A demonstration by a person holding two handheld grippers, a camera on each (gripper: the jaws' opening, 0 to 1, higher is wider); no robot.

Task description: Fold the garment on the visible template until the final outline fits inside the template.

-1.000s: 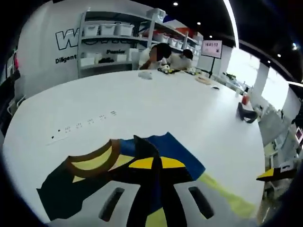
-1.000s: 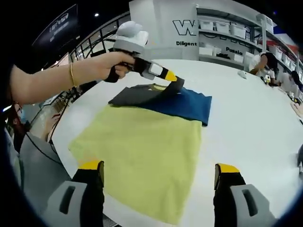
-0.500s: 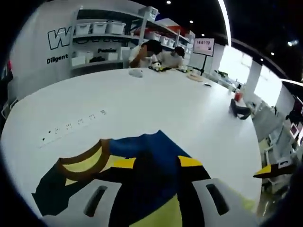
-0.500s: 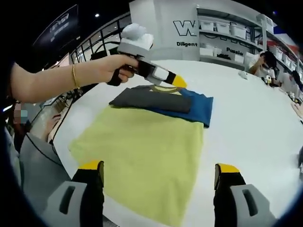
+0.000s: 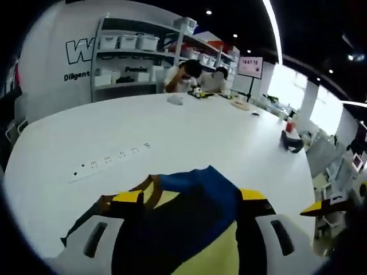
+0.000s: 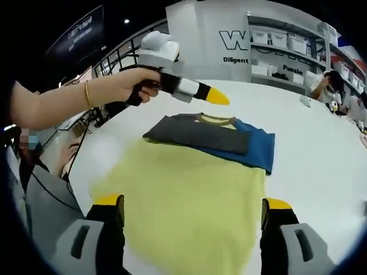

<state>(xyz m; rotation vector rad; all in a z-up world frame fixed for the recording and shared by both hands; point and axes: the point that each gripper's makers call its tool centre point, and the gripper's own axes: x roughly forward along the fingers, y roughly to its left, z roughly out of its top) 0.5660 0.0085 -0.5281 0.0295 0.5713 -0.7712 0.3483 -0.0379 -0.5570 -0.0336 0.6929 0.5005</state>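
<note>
- right gripper (image 6: 192, 209) jaws wide apart, empty, over the yellow template (image 6: 195, 200).
- left gripper (image 6: 215, 96), jaws apart in its own view, hovers above the folded garment (image 6: 215, 136).
- garment lies at the template's far edge on the table (image 5: 172, 129).
- left gripper view adds shelves (image 5: 140, 54).

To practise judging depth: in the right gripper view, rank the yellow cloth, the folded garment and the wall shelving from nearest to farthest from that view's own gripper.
1. Yellow cloth: nearest the right gripper, spread between its jaws.
2. Folded garment: beyond the cloth's far edge, mid-table.
3. Wall shelving: farthest, past the table.
</note>
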